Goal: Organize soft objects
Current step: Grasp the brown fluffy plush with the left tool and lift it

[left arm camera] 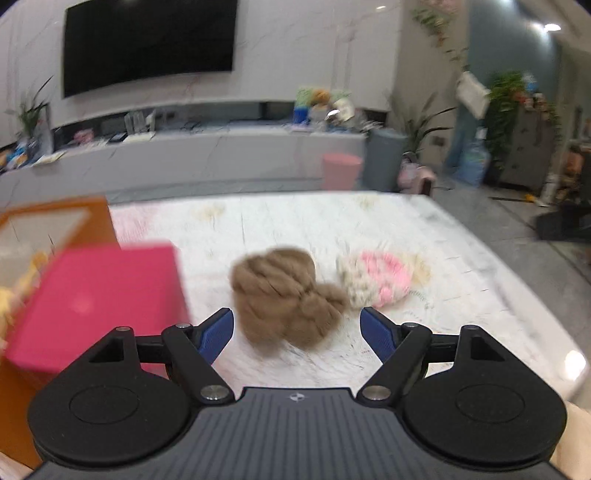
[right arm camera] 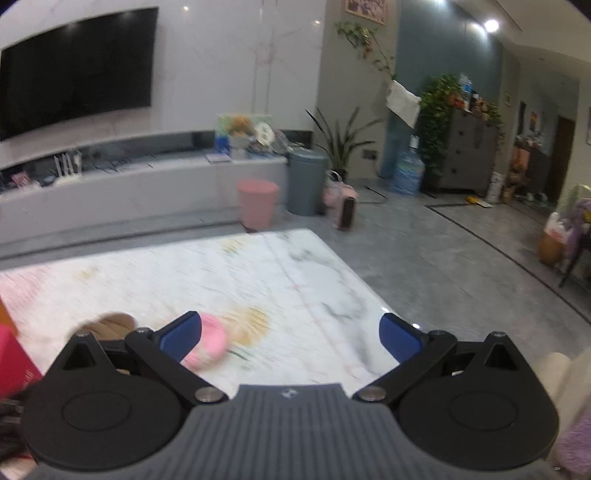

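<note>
I am tilting both claws downward over the marble table (left arm camera: pixel 369 221), my left gripper (left arm camera: pixel 296 328) and right gripper (right arm camera: pixel 290 338) gaping wide, gripping nothing. The brown plush (left arm camera: pixel 284 295) is lying at frame centre, the pink plush (left arm camera: pixel 384 277) beside it, right.

A large dark television (right arm camera: pixel 75 72) hangs on a pale marble-look wall (right arm camera: pixel 236 62) above a long grey media console (right arm camera: pixel 140 184). A pink bin (right arm camera: pixel 257 203) and a grey bin (right arm camera: pixel 306 182) stand on the grey tiled floor (right arm camera: pixel 424 258). Leafy plants (right arm camera: pixel 439 110) flank a grey drawer cabinet (right arm camera: pixel 472 151). A ceiling spotlight (right arm camera: pixel 491 25) glows. The white marbled worktop (right arm camera: pixel 295 266) fills the foreground.
</note>
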